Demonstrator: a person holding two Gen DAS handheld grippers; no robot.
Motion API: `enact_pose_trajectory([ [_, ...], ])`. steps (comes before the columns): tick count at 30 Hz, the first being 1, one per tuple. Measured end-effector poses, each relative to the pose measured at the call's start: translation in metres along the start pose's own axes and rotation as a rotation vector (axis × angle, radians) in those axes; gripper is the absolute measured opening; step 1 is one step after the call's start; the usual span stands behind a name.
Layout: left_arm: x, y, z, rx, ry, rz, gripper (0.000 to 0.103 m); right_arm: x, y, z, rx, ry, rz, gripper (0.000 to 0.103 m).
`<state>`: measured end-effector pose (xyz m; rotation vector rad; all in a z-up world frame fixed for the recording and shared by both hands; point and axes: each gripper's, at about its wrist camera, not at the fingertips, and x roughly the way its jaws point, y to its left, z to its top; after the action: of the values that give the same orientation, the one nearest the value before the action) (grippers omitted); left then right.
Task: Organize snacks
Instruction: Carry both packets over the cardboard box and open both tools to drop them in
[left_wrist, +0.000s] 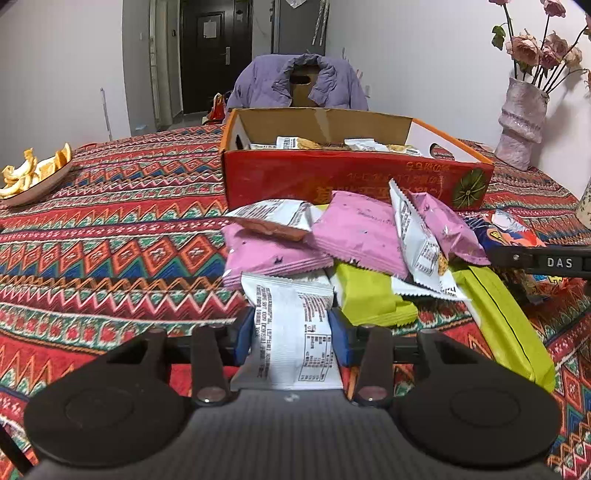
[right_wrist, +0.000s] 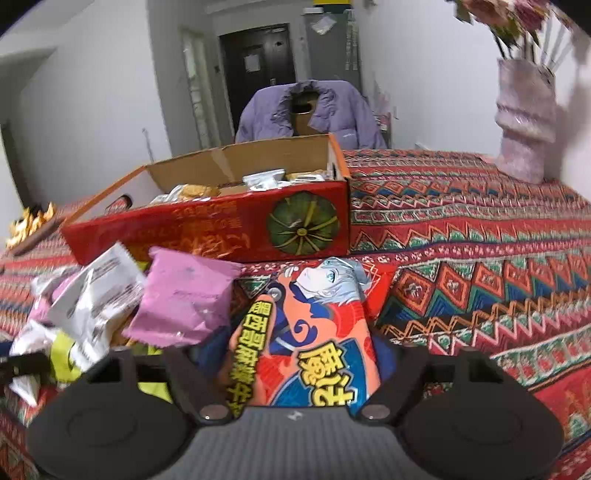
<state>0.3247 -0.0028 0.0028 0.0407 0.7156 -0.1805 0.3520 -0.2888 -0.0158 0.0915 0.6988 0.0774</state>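
My left gripper (left_wrist: 291, 332) is shut on a white snack packet (left_wrist: 295, 332) at the near edge of a pile of pink (left_wrist: 354, 232), green (left_wrist: 369, 295) and white packets. Behind the pile stands an open red cardboard box (left_wrist: 351, 177) with several packets inside. My right gripper (right_wrist: 299, 354) is shut on an orange cartoon-printed snack bag (right_wrist: 314, 332), right of the pile (right_wrist: 181, 295) and in front of the box (right_wrist: 221, 229). The right gripper's body also shows at the right edge of the left wrist view (left_wrist: 546, 262).
A patterned red tablecloth (left_wrist: 129, 240) covers the table. A plate of orange peels (left_wrist: 33, 177) sits far left. A pink vase with flowers (left_wrist: 521, 122) stands at the back right. A chair with a purple jacket (left_wrist: 299, 81) is behind the box.
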Motion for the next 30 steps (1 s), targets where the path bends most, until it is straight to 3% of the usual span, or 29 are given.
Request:
enact_pose_trajectory([
  [7,-0.033,-0.001,-0.008,-0.003,-0.031,-0.001,0.043,-0.044,0.0,-0.017,-0.038,0.019,-0.011,0.062],
  [15,-0.068,-0.006,-0.013,-0.016,-0.092,-0.003,0.043,-0.094,0.013,-0.028,-0.06,-0.053,0.026,0.061],
  [24,-0.082,-0.012,-0.011,-0.024,-0.115,-0.024,0.043,-0.108,0.008,-0.029,-0.057,-0.086,0.015,0.061],
  [30,-0.073,-0.011,0.019,-0.068,-0.121,-0.09,0.043,-0.105,0.008,-0.011,-0.059,-0.121,0.053,0.061],
])
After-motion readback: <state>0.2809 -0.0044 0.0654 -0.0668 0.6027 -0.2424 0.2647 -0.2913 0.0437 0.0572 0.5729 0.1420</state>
